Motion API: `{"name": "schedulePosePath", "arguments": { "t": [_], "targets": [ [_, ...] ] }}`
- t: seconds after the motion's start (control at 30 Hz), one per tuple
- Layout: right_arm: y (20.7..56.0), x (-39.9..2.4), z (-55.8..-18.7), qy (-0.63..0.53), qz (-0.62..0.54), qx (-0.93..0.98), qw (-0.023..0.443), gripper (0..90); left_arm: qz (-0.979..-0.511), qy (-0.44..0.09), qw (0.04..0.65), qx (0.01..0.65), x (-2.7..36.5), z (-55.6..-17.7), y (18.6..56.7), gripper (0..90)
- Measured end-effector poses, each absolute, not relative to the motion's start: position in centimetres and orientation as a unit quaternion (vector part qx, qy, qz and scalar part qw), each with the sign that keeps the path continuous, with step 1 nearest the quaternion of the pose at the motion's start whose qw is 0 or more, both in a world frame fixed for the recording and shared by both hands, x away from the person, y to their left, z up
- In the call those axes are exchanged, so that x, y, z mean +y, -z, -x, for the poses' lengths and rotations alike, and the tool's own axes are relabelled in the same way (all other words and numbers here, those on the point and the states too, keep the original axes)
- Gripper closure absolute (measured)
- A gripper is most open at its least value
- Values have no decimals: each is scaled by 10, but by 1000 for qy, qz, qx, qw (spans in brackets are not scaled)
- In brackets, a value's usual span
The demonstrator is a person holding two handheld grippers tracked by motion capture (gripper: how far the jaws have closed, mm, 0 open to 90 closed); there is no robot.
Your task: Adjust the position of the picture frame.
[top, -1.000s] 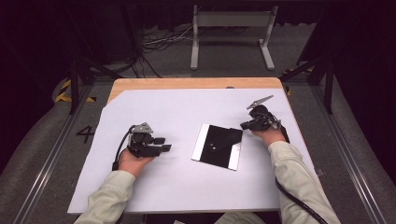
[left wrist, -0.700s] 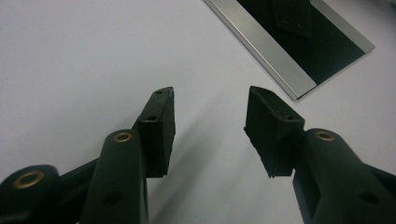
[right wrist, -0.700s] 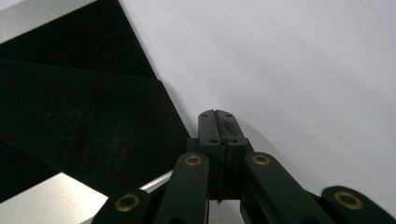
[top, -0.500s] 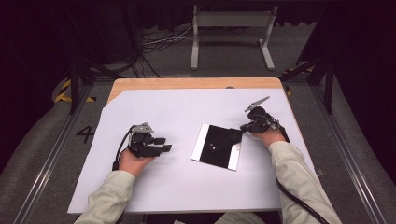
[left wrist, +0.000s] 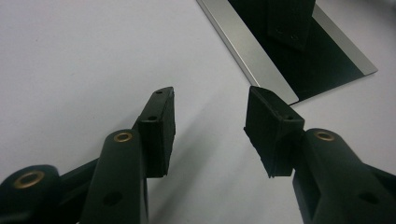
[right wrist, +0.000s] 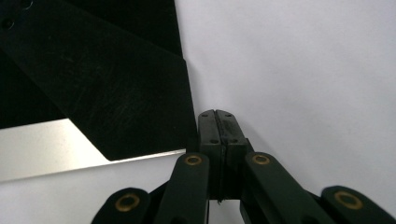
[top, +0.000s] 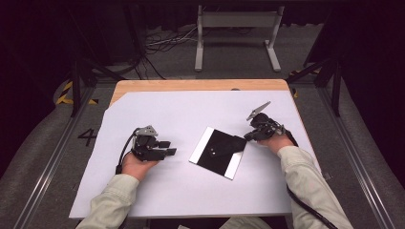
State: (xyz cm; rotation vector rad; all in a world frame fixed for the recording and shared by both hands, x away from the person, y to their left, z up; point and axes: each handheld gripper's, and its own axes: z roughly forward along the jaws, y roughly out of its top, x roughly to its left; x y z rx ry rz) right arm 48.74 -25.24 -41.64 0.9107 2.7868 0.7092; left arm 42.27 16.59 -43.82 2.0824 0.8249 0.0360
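**Right claw closed at the plate's corner, left claw waiting open**

A black plate [top: 218, 152] with silver strips along two opposite edges is lying flat on the white table [top: 191, 200], roughly midway between the two hands and turned at a slant to the table's edges. A folded black flap [right wrist: 107, 88] is resting on its upper face.

The right claw [top: 250, 135] is sitting at the plate's right corner, its jaws pressed together. In the right gripper view the closed tips [right wrist: 219, 128] are lying just beside the flap's edge, touching or nearly so; whether a thin layer is pinched between them is too fine to tell, so I am reading the claw as simply closed.

The left claw [top: 168, 148] is resting on the table with its jaws apart and nothing between them. In the left gripper view the plate [left wrist: 322, 60] is lying ahead and to the right of the open jaws, its near silver strip [left wrist: 252, 51] running diagonally away, well apart from the tips.

The right hand is plainly the nearer one. Any coming lift or unfolding seems to be turning on that right corner, with the plate stretching leftward from the claw towards the idle left hand.
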Motion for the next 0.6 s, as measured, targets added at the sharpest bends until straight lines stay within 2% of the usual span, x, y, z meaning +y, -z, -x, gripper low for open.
{"name": "schedulePosePath", "arguments": {
  "t": [0.6],
  "targets": [
    [416,-240,-458,-223,-259,939,36,900,-839,-4,434,328,165,-422,437,586]
  ]
}}
